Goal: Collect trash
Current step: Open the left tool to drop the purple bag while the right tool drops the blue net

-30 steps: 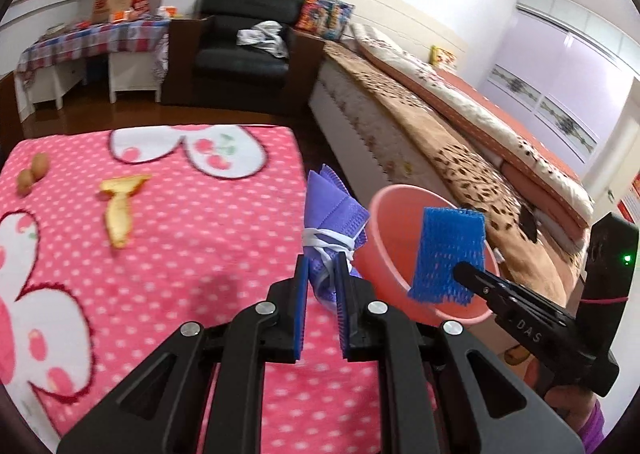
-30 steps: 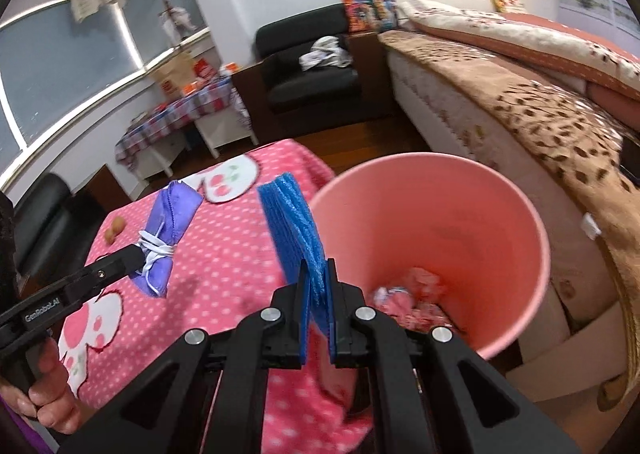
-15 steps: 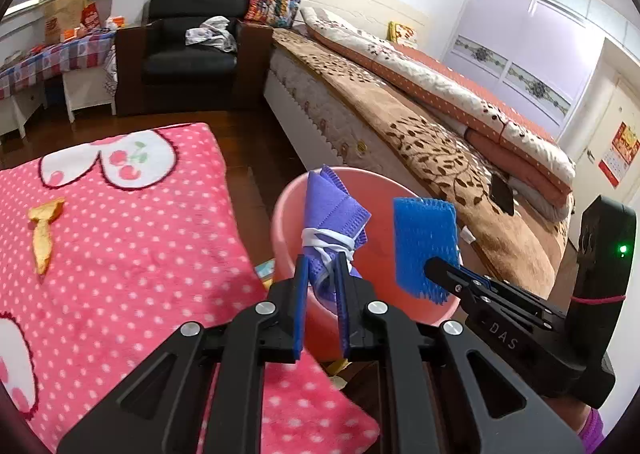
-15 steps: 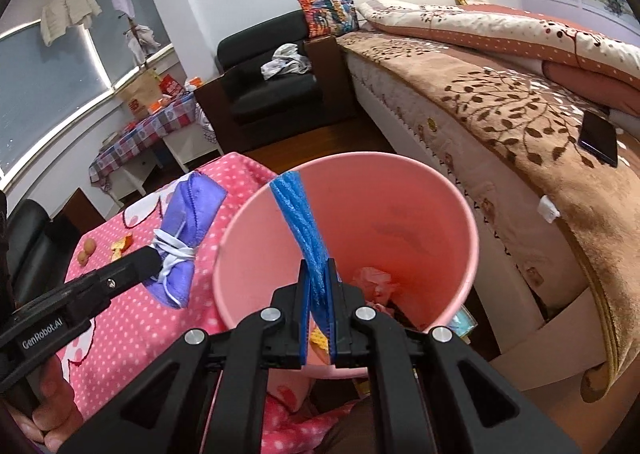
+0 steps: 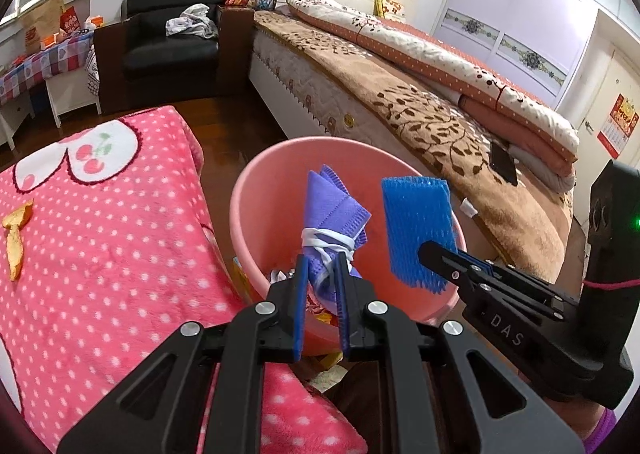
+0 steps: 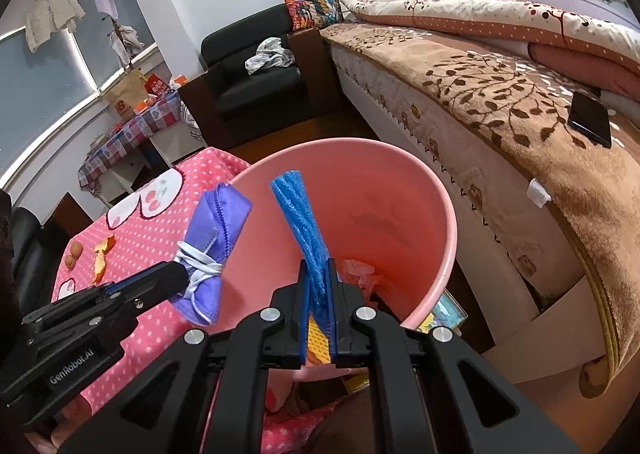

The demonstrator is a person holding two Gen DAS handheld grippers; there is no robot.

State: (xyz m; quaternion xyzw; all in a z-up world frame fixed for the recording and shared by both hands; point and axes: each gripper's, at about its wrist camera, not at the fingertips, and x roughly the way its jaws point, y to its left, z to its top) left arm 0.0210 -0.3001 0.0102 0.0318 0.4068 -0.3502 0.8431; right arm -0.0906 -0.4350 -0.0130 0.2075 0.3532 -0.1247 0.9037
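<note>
Fingers of your left gripper (image 5: 320, 274) clamp the purple mask (image 5: 334, 210), those of your right gripper (image 6: 318, 274) the blue foam net (image 6: 304, 230), over the pink bin (image 5: 256, 182); peel (image 5: 16, 238) remains.

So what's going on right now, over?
Left gripper shut on purple mask, right gripper shut on blue foam net. Both over pink bin. Nothing in the way.

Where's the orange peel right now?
The orange peel lies on the pink polka-dot blanket at the far left of the left wrist view, well away from the pink bin.
</note>
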